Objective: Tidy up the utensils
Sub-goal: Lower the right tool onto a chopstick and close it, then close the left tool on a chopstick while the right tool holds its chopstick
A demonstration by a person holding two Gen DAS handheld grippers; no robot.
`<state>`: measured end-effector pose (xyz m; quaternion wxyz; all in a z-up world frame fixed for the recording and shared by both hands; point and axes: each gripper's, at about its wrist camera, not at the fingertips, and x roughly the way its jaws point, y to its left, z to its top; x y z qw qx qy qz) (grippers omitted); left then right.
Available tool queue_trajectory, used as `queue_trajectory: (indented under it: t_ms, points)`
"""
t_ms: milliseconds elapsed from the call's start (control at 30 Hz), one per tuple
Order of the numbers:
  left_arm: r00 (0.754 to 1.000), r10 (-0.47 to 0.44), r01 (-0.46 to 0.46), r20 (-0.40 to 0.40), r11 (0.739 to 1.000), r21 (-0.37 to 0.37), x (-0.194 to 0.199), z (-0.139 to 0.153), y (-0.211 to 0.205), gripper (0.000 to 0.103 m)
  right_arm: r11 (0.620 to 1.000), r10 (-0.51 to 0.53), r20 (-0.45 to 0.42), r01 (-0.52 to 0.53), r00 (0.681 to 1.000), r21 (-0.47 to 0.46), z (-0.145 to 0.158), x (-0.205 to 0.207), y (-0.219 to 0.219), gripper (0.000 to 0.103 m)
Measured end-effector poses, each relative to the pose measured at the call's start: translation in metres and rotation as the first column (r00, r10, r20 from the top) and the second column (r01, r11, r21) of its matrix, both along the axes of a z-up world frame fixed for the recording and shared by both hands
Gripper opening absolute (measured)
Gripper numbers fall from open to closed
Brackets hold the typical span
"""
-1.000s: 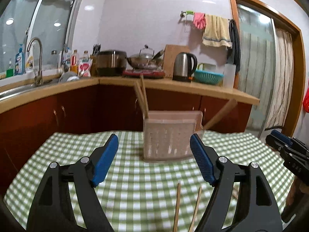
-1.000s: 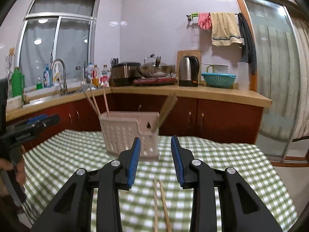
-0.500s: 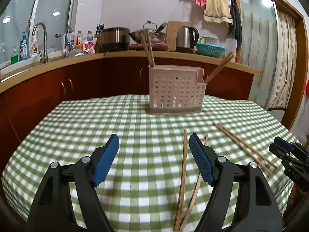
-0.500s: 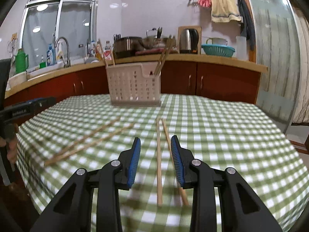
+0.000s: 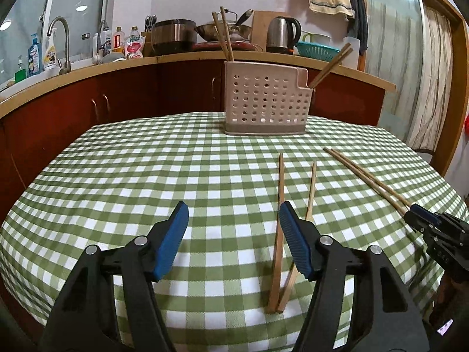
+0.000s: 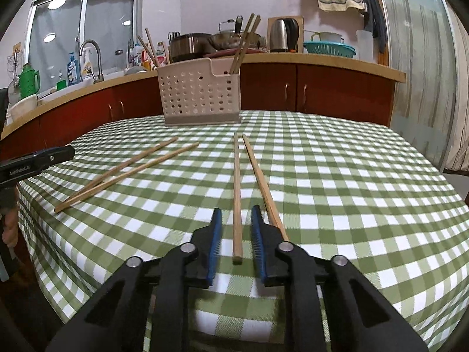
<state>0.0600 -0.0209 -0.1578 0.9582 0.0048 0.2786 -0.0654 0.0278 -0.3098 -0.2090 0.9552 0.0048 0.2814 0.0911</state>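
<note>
Four loose wooden chopsticks point(image 6: 237, 193) lie in two pairs on my green checked tablecloth point(image 6: 351, 176), short of the perforated beige plastic holder point(image 6: 199, 94). My right gripper point(image 6: 236, 228) straddles one stick, jaws narrow but not touching it, lined up for pickup; my left gripper point(image 5: 233, 228) waits wide, empty.

Wooden counter point(image 5: 181, 57) over red cabinets point(image 6: 322, 91), window point(image 6: 85, 26) behind the sink.

Utensil holder point(image 6: 202, 94): pale perforated plastic, upright at the table's far side, wooden chopsticks standing tilted in both ends. Chopstick pair point(image 6: 126, 170): flat on the cloth, nearly parallel. Second chopstick pair point(image 6: 249, 176): flat, slightly splayed.
</note>
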Motion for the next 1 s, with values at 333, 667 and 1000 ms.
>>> queue_trajectory:
  t_ms: [333, 667, 1000]
  points:
    - [0.999, -0.031, 0.031, -0.033, 0.999, -0.010, -0.005, -0.008, -0.008, 0.059, 1.000, -0.006, -0.015, 0.005, 1.000, -0.025, -0.003, -0.002, 0.002, 0.007]
    - [0.991, -0.088, 0.089, -0.099, 0.996, 0.001, -0.007, -0.025, -0.022, 0.041, 1.000, -0.006, -0.017, 0.005, 1.000, -0.029, -0.003, -0.002, 0.003, 0.007]
    - [0.981, -0.124, 0.124, -0.148, 0.992, -0.010, -0.006, -0.034, -0.023, 0.013, 1.000, -0.007, -0.015, 0.006, 1.000, -0.030, -0.003, -0.001, 0.004, 0.007]
